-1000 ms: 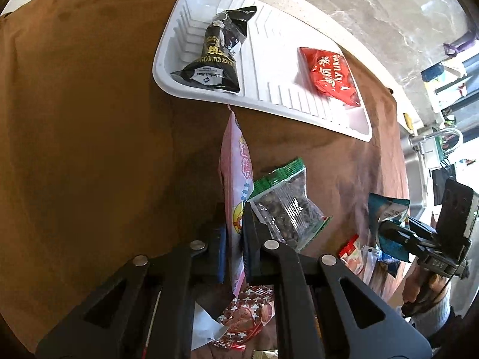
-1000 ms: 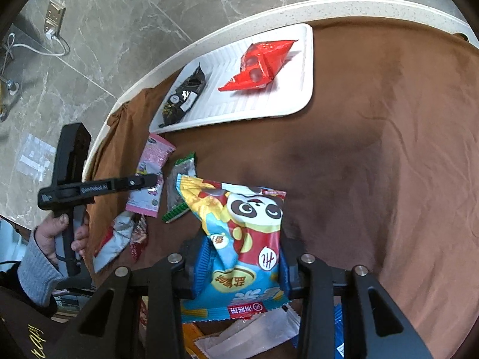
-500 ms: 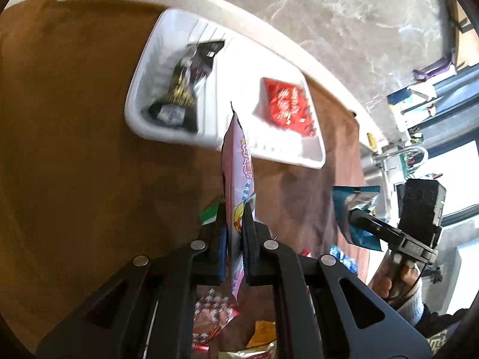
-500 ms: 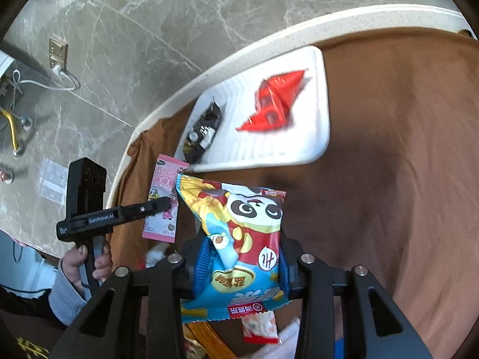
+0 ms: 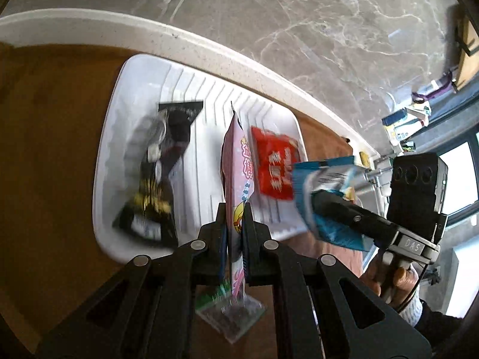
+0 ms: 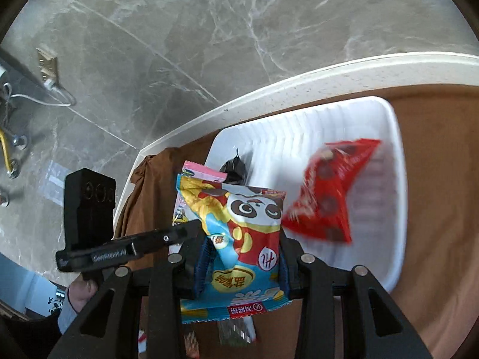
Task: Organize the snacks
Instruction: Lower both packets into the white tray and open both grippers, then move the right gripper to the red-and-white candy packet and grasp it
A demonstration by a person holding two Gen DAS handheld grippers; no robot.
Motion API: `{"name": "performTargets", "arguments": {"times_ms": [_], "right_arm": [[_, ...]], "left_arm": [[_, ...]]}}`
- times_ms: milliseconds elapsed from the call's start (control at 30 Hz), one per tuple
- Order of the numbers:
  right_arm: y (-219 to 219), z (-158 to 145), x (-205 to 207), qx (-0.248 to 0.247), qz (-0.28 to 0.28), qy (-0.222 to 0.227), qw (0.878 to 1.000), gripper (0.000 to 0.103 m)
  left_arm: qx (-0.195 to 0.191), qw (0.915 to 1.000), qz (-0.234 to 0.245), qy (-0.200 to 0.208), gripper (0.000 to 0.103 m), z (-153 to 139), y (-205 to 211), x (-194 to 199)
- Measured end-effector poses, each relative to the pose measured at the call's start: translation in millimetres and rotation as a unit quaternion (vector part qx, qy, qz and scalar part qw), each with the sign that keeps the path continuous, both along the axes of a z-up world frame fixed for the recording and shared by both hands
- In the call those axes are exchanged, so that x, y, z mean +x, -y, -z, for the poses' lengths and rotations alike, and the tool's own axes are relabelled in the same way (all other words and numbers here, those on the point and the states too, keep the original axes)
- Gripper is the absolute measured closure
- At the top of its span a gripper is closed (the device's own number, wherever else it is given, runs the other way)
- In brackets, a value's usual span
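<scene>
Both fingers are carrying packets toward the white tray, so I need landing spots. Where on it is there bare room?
On the white tray, the ribbed strip between the black packet and red packet is bare, as is the far end beyond the red packet. The black packet's corner is crowded.

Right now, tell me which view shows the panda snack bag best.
The right wrist view: the panda snack bag faces the camera, printed front readable, clamped in the right gripper. The left wrist view shows it blurred, edge-on.

White-rimmed table (image 6: 299,80), brown cloth (image 5: 45,164) over it, white tray (image 6: 398,209) on cloth
</scene>
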State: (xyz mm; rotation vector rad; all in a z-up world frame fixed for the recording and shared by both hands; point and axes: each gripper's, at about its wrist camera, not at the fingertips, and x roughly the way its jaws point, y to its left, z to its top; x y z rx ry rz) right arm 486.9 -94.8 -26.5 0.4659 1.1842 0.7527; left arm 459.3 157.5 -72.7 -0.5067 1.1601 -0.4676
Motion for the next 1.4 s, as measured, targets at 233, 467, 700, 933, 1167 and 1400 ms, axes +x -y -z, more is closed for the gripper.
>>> {"name": "performTargets", "arguments": {"times_ms": [233,467,700,933,1167,1400], "right_arm": [[-29,16,28,-0.066,0.0,0.016,0.998,0.058],[-29,9,29,-0.078,0.014,0.045,0.996,0.033],[-20,-17,15,-0.063,0.016,0.071,0.995,0.033],[0,-47,-30,-0.052,0.006,0.092,0.994,0.033],[26,-50,-93,-0.106,-0.016,0.109,0.988,0.03],[69,-29,-158,-0.183,-0.033,0.1,0.978,0.029]], "left_arm": [[0.054,0.9984,-0.001,0.017,0.095,12,12,33],[0.089,0.9951,-0.01,0.042,0.053,14,15,35],[0.088,0.993,-0.015,0.077,0.037,-7,9,19],[0.096,0.99,-0.011,0.103,0.037,-36,-3,-19],[0.129,0.9864,0.013,0.101,0.037,-50,-22,-86],[0.184,0.9795,0.046,0.069,0.037,-35,-45,-166]]}}
